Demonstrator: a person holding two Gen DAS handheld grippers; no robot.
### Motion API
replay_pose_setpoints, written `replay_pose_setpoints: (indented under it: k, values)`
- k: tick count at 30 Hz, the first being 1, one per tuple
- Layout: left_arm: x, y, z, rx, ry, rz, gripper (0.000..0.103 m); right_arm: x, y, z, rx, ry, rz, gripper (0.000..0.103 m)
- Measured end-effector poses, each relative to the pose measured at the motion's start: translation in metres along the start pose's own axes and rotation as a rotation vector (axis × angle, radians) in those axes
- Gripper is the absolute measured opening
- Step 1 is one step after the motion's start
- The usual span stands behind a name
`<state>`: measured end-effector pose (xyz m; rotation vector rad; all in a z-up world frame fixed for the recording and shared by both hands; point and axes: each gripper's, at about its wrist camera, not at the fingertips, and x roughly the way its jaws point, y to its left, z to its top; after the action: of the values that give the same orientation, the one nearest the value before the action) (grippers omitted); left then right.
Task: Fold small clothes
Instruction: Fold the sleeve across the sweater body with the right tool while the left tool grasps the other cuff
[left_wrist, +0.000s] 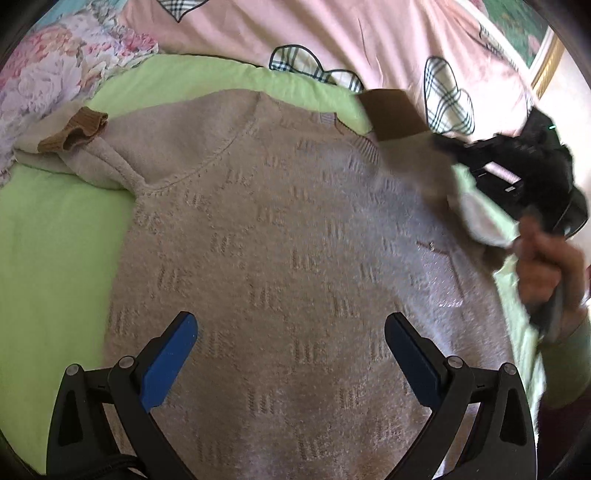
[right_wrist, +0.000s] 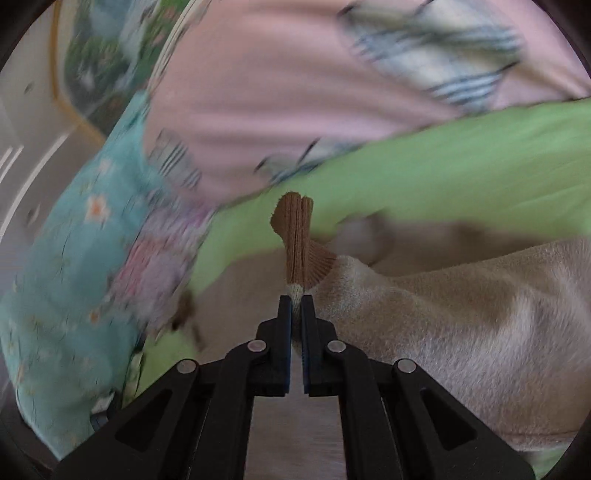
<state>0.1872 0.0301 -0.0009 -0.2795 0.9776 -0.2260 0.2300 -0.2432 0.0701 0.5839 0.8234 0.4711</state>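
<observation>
**A:** What is laid out, and where?

**B:** A small beige knitted sweater (left_wrist: 280, 236) lies spread flat on a light green sheet (left_wrist: 48, 258). It covers most of the sheet's middle. One sleeve, ending in a brown ribbed cuff (left_wrist: 75, 131), is bunched toward the sheet's far left corner. A pink quilt with plaid heart patches (left_wrist: 369, 40) lies along the sheet's far edge, and a floral cover (left_wrist: 44, 70) sits past the far left corner.

**A:** What is the left gripper doing?

**B:** The left gripper (left_wrist: 290, 326) hovers over the sweater's body, its blue-padded fingers spread wide with nothing between them.

**A:** And the right one?

**B:** The right gripper (right_wrist: 296, 299) has its fingers pinched tight on the other sleeve (right_wrist: 424, 317), just behind that sleeve's brown cuff (right_wrist: 301, 243), which stands up past the fingertips. In the left camera, the right hand (left_wrist: 546, 269) holds this gripper at the sheet's right edge, with the sleeve lifted off the sheet and blurred.
</observation>
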Motion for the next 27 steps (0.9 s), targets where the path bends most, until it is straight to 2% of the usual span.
replay_pose_setpoints:
  k: [6,9,11,12,14,18,21,23,24,25,27]
  values:
    - [0.004,0.021,0.009,-0.053,0.001,-0.069,0.102,0.061,0.035,-0.030,-0.008,0.124,0.079,0.005]
    - [0.008,0.028,0.016,-0.071,-0.009,-0.097,0.102,0.078,0.042,-0.040,-0.020,0.171,0.094,0.005]
    - [0.013,0.031,0.025,-0.076,-0.012,-0.118,0.102,0.087,0.038,-0.045,-0.001,0.196,0.077,0.009]
    - [0.017,0.032,0.030,-0.079,-0.010,-0.128,0.102,0.087,0.032,-0.047,0.018,0.206,0.062,0.013]
    - [0.029,0.034,0.040,-0.087,-0.006,-0.167,0.102,0.088,0.024,-0.049,0.054,0.220,0.051,0.036]
    - [0.067,0.040,0.066,-0.156,0.040,-0.226,0.102,0.057,0.017,-0.055,0.070,0.157,0.060,0.037]
    - [0.086,0.037,0.087,-0.177,0.011,-0.225,0.099,0.025,0.014,-0.064,0.082,0.103,0.046,0.038]
    - [0.095,0.033,0.097,-0.160,-0.022,-0.222,0.073,0.001,0.011,-0.074,0.093,0.066,0.033,0.038]
    - [0.100,0.030,0.100,-0.146,-0.016,-0.236,0.023,-0.005,0.010,-0.077,0.096,0.053,0.026,0.038]
    - [0.105,0.027,0.102,-0.140,0.007,-0.253,0.007,-0.017,0.007,-0.081,0.103,0.031,0.009,0.039]
    - [0.094,0.021,0.101,-0.115,-0.022,-0.243,0.005,-0.036,0.000,-0.087,0.106,-0.009,-0.029,0.040]
